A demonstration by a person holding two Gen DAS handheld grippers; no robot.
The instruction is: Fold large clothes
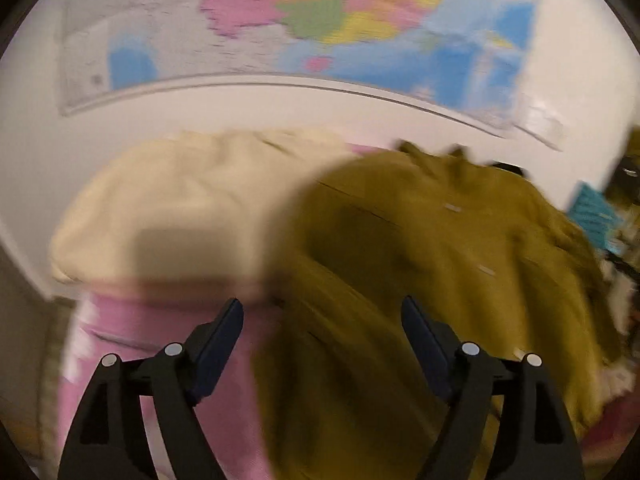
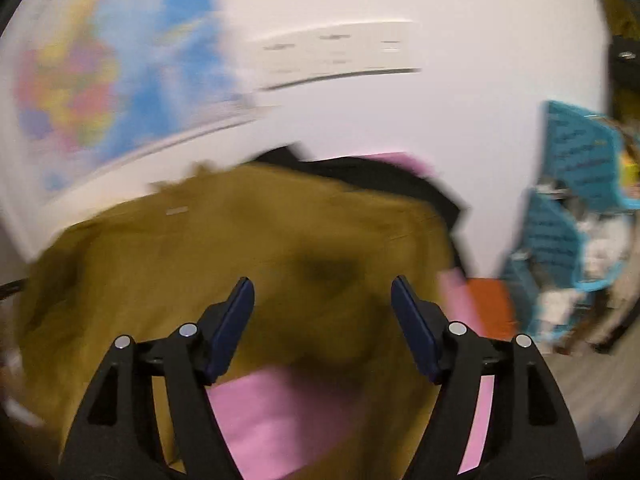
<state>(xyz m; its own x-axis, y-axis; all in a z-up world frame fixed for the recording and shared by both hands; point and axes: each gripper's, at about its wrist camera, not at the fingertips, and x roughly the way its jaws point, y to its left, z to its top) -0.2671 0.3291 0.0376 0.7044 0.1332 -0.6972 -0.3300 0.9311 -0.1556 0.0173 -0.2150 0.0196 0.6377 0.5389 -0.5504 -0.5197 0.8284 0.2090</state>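
An olive-green garment point(image 1: 420, 264) lies spread on a pink-covered surface point(image 1: 132, 344), blurred by motion. My left gripper point(image 1: 322, 316) hovers over the garment's left edge, its jaws wide apart and nothing between them. In the right wrist view the same olive garment point(image 2: 224, 256) fills the middle, with the pink cover point(image 2: 280, 412) showing near the lens. My right gripper point(image 2: 322, 294) stands open above the cloth, its pads clear of it. A dark garment point(image 2: 384, 176) lies at the far edge behind the olive one.
A cream cloth pile point(image 1: 192, 196) sits at the far left of the surface. A colourful map point(image 1: 304, 24) hangs on the white wall behind. Blue baskets point(image 2: 576, 200) with clutter stand at the right, beside an orange patch point(image 2: 490, 304).
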